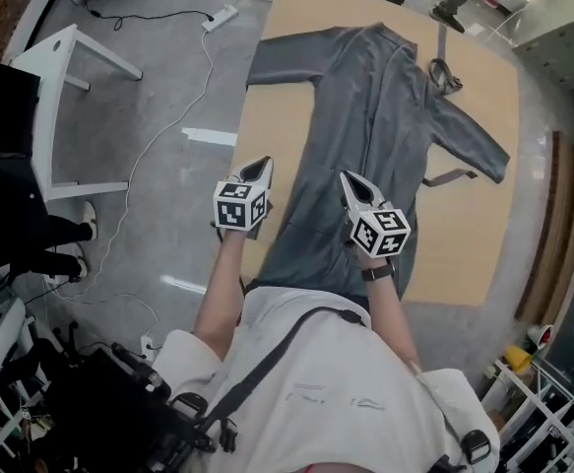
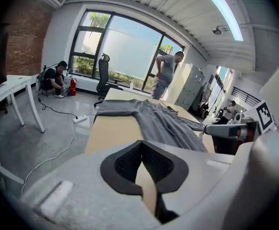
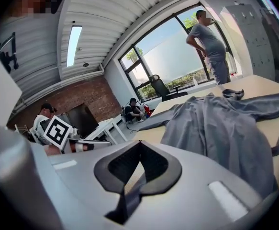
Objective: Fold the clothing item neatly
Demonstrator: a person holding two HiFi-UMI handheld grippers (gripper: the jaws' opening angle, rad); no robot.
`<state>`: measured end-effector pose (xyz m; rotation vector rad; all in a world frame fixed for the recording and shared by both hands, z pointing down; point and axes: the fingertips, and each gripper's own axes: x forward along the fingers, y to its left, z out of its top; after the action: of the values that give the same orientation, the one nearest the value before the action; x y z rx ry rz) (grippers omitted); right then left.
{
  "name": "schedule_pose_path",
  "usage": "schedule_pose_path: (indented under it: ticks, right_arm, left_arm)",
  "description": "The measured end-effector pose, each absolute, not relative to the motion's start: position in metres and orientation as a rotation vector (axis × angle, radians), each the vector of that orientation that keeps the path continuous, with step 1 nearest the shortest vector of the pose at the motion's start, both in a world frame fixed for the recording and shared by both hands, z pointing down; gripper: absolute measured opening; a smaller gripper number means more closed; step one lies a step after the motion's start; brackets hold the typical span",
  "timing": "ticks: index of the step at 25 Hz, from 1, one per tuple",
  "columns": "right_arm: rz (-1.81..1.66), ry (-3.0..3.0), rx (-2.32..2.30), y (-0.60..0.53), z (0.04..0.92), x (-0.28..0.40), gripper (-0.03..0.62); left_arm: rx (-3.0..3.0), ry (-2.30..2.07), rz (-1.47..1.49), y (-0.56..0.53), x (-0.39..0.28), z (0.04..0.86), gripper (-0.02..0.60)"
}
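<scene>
here, my left claw (image 1: 264, 168) hovers shut and empty over the table (image 1: 474, 254), just off the left edge of the grey robe (image 1: 375, 116). the robe lies spread flat along the table with its sleeves out. my right claw (image 1: 351, 181), also closed on nothing, hangs over the robe's lower part. the risk as i see it: shut jaws would only shove and ruck the cloth. the loose belt (image 1: 449, 177) under the right sleeve (image 1: 469, 141) could also trail out of any fold.
</scene>
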<state>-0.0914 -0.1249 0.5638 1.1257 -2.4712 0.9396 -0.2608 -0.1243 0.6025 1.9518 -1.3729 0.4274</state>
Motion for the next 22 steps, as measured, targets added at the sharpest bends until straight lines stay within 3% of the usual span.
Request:
schedule_pose_path:
  ticks: [6,9,11,14,22]
  right_arm:
    - [0.896,-2.459,1.052,-0.139,0.569,-0.122,0.005]
    - [0.878,-2.438,1.038,-0.149,0.574,-0.125,0.005]
    - [0.851,-2.418,1.024,-0.153,0.579,-0.125,0.005]
    - [0.828,-2.396,0.998,-0.156,0.587,-0.124,0.005]
    - [0.843,-2.349,1.041,-0.168,0.595,-0.103,0.005]
  left_arm:
    - [1.865,-1.443,0.425,-0.169,-0.327,0.636,0.011]
    - [1.834,-1.476,0.378,-0.212,-0.354,0.656,0.057]
    - [1.822,-1.461,0.355,-0.241,-0.366,0.67,0.161]
    - [1.782,-1.411,0.319,-0.28,-0.375,0.694,0.196]
    - [1.576,-1.247,0.023,-0.334,-0.376,0.734,0.201]
